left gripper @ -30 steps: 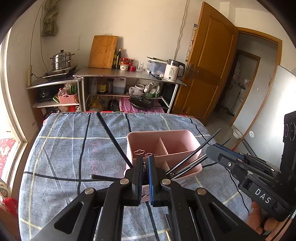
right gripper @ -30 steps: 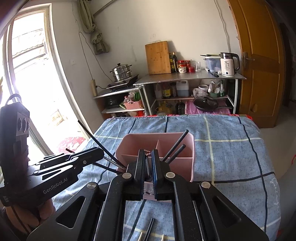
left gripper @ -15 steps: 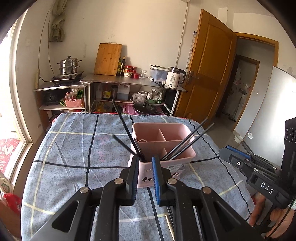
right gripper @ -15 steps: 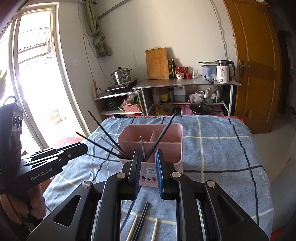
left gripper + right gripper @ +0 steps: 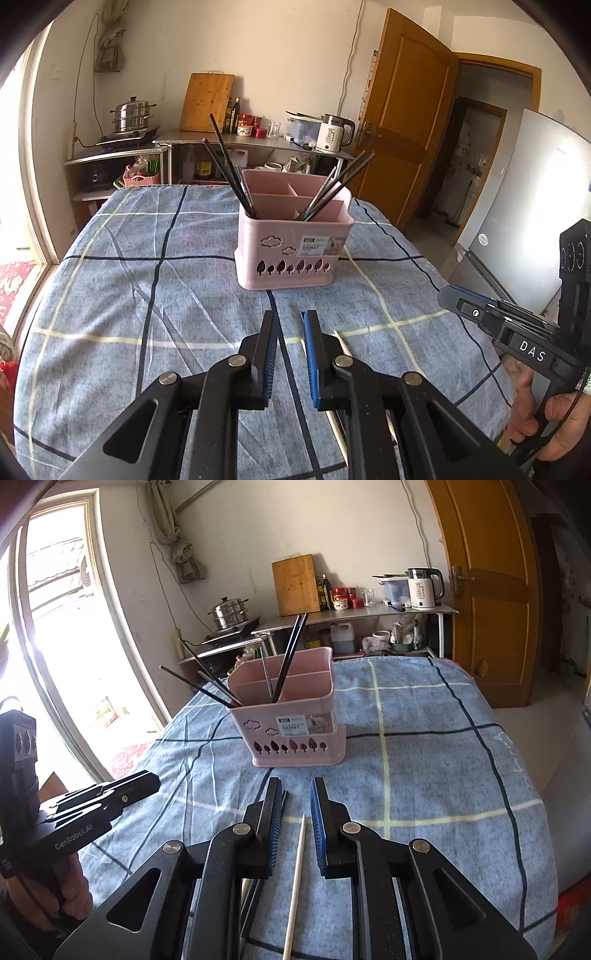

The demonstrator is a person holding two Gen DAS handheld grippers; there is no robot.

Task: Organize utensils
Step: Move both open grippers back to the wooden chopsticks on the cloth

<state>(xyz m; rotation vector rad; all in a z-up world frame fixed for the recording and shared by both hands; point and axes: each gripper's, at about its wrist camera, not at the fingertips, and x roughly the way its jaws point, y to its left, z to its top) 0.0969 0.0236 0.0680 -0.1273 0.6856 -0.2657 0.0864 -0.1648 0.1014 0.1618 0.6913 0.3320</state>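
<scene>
Several dark chopsticks (image 5: 321, 192) are already standing in the pink basket (image 5: 291, 247) at frame centre. Pale chopsticks (image 5: 295, 878) are lying on the blue checked worktop (image 5: 424, 775), waiting. Left claw (image 5: 289, 354) and right claw (image 5: 295, 830) are hovering slightly parted, gripping nothing.

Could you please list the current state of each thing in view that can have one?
Pink plastic utensil basket: upright on the blue checked cloth, black chopsticks leaning inside.
Pale wooden chopstick: flat on the cloth, between open jaws.
Left gripper: open, empty.
Right gripper: open, gripping nothing.
Brown wooden door: open.
</scene>
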